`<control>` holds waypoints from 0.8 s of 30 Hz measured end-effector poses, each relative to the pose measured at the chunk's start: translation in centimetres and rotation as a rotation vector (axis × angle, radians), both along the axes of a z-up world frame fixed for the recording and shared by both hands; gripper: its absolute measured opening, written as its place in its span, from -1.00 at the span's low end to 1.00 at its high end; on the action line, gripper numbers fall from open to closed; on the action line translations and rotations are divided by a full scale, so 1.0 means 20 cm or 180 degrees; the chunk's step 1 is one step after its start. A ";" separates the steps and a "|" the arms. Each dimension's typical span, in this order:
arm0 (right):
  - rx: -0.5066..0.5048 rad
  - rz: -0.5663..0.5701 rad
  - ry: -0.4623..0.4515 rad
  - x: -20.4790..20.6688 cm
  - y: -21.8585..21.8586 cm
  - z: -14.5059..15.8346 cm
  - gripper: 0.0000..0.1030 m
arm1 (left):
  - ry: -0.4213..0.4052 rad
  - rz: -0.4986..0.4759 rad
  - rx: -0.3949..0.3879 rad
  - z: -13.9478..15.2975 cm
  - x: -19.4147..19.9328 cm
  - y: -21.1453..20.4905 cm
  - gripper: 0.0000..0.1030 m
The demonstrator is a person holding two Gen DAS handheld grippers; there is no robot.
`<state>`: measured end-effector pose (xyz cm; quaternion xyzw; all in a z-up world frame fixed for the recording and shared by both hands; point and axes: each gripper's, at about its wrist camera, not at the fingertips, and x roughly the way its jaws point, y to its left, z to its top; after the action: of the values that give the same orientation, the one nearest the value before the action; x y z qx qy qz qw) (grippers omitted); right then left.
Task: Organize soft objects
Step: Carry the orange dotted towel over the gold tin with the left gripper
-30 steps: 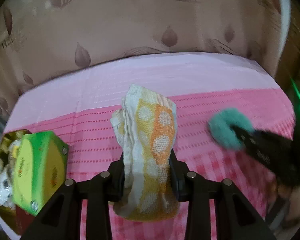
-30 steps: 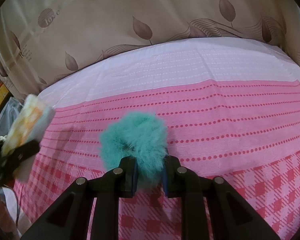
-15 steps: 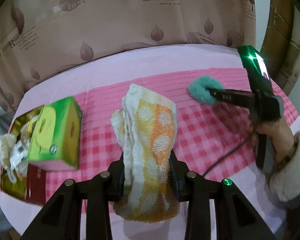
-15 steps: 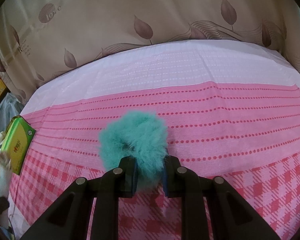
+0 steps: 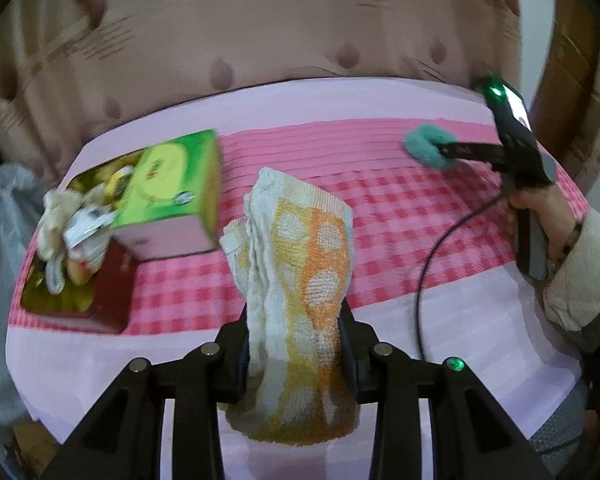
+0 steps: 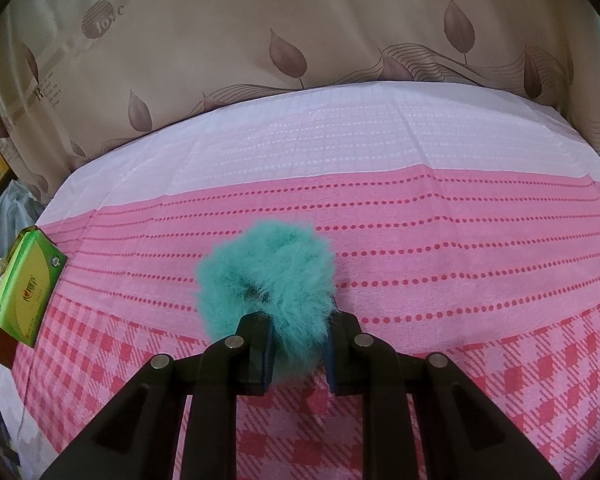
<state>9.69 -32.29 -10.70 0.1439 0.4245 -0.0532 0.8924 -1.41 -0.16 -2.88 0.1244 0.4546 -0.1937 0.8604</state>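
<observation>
My left gripper (image 5: 296, 344) is shut on a folded orange, yellow and white towel (image 5: 300, 264) and holds it upright above the near part of the pink table. My right gripper (image 6: 298, 354) is shut on a fluffy teal scrunchie (image 6: 266, 280) and holds it just over the red-checked cloth. In the left wrist view the right gripper (image 5: 444, 150) and the scrunchie (image 5: 424, 146) show at the far right, held by a hand in a cream sleeve.
A green box (image 5: 172, 184) leans on an open tin (image 5: 68, 280) of white soft items (image 5: 60, 216) at the table's left; the box also shows in the right wrist view (image 6: 30, 284). A brown leaf-print curtain (image 6: 300, 32) hangs behind. A black cable (image 5: 432, 256) trails from the right gripper.
My left gripper has pulled back and up with the towel, so more of the table, the tin and the front edge show. The right gripper has barely moved.
</observation>
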 end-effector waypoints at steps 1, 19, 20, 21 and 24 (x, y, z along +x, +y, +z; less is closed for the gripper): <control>-0.0005 -0.0001 0.0002 0.00 0.00 0.00 -0.65 | -0.0021 0.0038 -0.0004 0.01 0.00 0.03 -0.30; -0.0038 -0.0008 0.0013 0.00 0.01 0.00 -0.65 | -0.0413 0.0871 0.0040 0.23 0.28 0.55 -0.30; -0.0038 -0.0008 0.0013 0.00 0.02 0.00 -0.65 | -0.0430 0.0931 0.0041 0.24 0.30 0.59 -0.30; -0.0047 -0.0007 0.0015 0.00 0.02 0.00 -0.65 | -0.0434 0.0970 0.0044 0.24 0.32 0.62 -0.30; -0.0064 -0.0007 0.0022 0.01 0.01 0.00 -0.65 | -0.0444 0.1144 0.0068 0.24 0.40 0.73 -0.30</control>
<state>9.85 -32.00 -10.80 0.1351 0.4268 -0.0589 0.8923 6.50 14.51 1.97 0.0635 0.4108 -0.0229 0.9092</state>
